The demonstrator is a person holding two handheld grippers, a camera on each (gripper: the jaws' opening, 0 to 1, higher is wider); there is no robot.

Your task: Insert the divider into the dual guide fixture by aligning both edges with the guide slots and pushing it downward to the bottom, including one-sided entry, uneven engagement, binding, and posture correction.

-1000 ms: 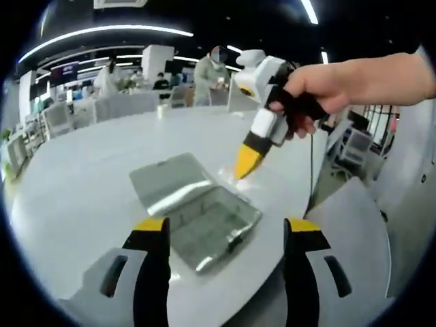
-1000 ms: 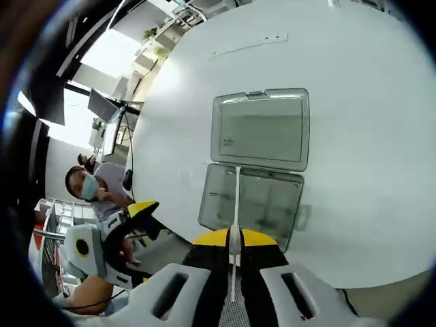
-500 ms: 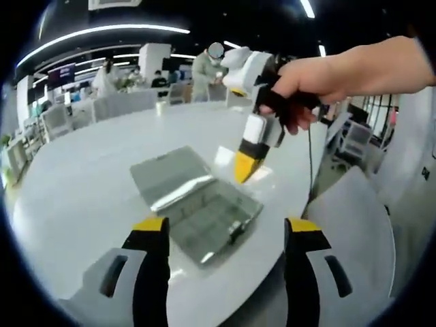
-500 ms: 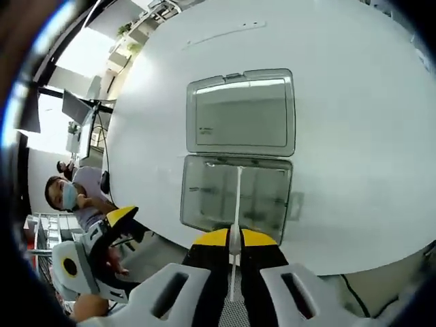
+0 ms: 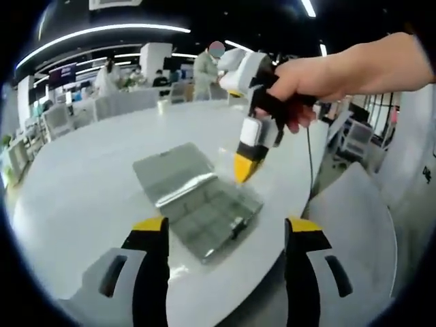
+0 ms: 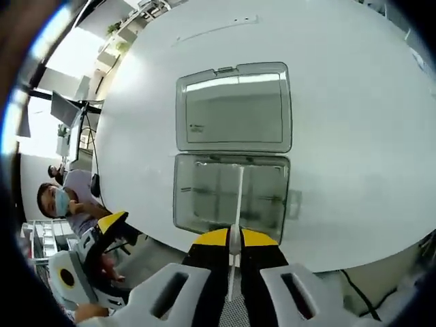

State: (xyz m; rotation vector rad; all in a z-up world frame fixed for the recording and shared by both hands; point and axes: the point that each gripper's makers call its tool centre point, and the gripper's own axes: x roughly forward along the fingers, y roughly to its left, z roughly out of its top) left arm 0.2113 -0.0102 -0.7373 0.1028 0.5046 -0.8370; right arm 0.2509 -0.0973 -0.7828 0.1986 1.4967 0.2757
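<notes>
A clear plastic compartment box (image 6: 230,195) lies open on the round white table (image 6: 354,136), its lid (image 6: 233,107) flat beyond the tray. My right gripper (image 6: 234,240) is shut on a thin white divider (image 6: 238,204), held edge-on above the tray's middle. In the left gripper view the same box (image 5: 204,211) sits ahead of my open left gripper (image 5: 228,228), whose jaws stand wide with nothing between them. The right gripper (image 5: 246,163) hangs over the box's far side in a person's hand (image 5: 300,88), yellow tips pointing down.
The table's edge (image 5: 286,238) runs close to the box on the right. Grey chairs (image 5: 347,231) stand beyond it. People and desks (image 5: 136,82) fill the room's background. A thin white strip (image 6: 214,30) lies on the far table.
The right gripper with the divider has shifted over the tray and come lower. The left gripper stays open and nearly still.
</notes>
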